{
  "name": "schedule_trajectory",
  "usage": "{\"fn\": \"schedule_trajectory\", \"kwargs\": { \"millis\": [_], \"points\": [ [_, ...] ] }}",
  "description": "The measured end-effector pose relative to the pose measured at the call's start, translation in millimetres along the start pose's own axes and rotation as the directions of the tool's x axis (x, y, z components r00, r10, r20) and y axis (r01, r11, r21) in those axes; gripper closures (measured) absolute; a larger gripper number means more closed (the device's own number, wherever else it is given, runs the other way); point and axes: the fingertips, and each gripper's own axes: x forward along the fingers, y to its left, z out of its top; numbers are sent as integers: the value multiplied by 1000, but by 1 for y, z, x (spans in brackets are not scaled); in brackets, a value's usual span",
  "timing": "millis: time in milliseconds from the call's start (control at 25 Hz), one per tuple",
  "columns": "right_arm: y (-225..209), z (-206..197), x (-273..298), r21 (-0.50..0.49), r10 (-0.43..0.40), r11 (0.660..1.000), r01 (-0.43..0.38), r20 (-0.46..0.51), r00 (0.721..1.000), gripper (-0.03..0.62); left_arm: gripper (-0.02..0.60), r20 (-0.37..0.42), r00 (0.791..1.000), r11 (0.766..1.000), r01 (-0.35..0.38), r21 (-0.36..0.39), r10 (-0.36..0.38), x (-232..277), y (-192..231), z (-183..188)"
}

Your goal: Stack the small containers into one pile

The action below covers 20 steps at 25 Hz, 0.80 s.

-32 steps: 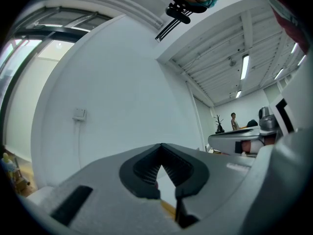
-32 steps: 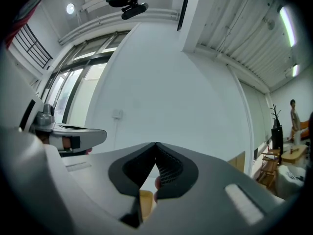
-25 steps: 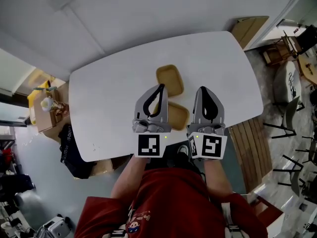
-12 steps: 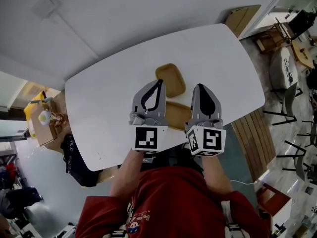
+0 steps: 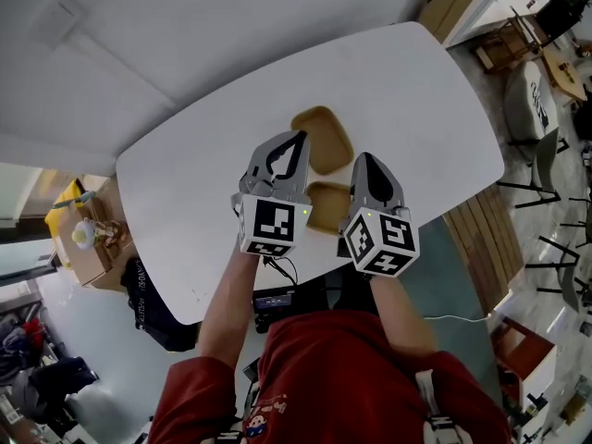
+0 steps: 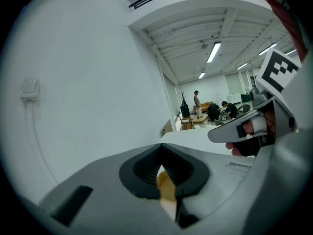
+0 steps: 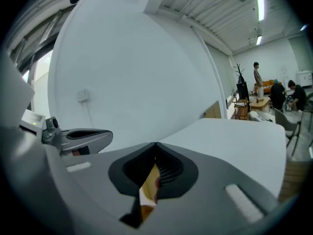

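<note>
Two shallow tan square containers lie on the white table [image 5: 203,169]. The far container [image 5: 324,137] sits just past my left gripper [image 5: 297,136]. The near container [image 5: 326,206] lies between the two grippers, partly hidden by them. Both grippers hover above the table with their jaws closed and nothing in them. My right gripper [image 5: 363,158] is to the right of the near container. In the left gripper view, a strip of tan container [image 6: 167,188] shows through the slot below the shut left gripper [image 6: 161,145]. The right gripper view shows a similar strip of container [image 7: 147,189] under the shut right gripper [image 7: 155,144].
A cardboard box with yellow items [image 5: 85,237] and a dark bag [image 5: 141,289] sit on the floor left of the table. Chairs [image 5: 541,151] stand to the right, and a wooden board [image 5: 450,7] leans at the far corner. People [image 6: 213,110] are far off in the room.
Both grippers have risen toward the head camera and tilted, so their marker cubes look larger. The two containers stay where they were on the table.
</note>
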Motion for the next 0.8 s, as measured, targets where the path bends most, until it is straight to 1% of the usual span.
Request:
{"fn": "schedule_trajectory", "kwargs": {
  "millis": [80,160,320,440,520,640,800],
  "points": [
    [-3,-17,9,58,-16,998,18,-47,999,591,578,-40,999,1000,25,7,-25,10,4,-16],
    [-8,-30,16,105,-29,994,38,-90,996,585,575,-62,997,999,39,10,-38,19,7,-25],
    [-16,-52,24,157,-52,984,78,-165,985,561,567,-107,992,998,63,20,-60,36,13,-42],
    [-19,-75,34,243,-54,963,116,-247,967,526,546,-157,984,995,94,31,-89,52,20,-62],
    [-25,-89,40,296,-64,942,157,-300,952,512,540,-192,976,992,115,50,-103,64,23,-75],
    [-30,-104,45,338,-84,917,213,-360,929,488,534,-245,960,985,158,71,-136,80,24,-96],
    [-28,-119,50,408,-64,877,253,-424,903,450,520,-316,930,973,220,72,-187,99,21,-121]
  ]
}}
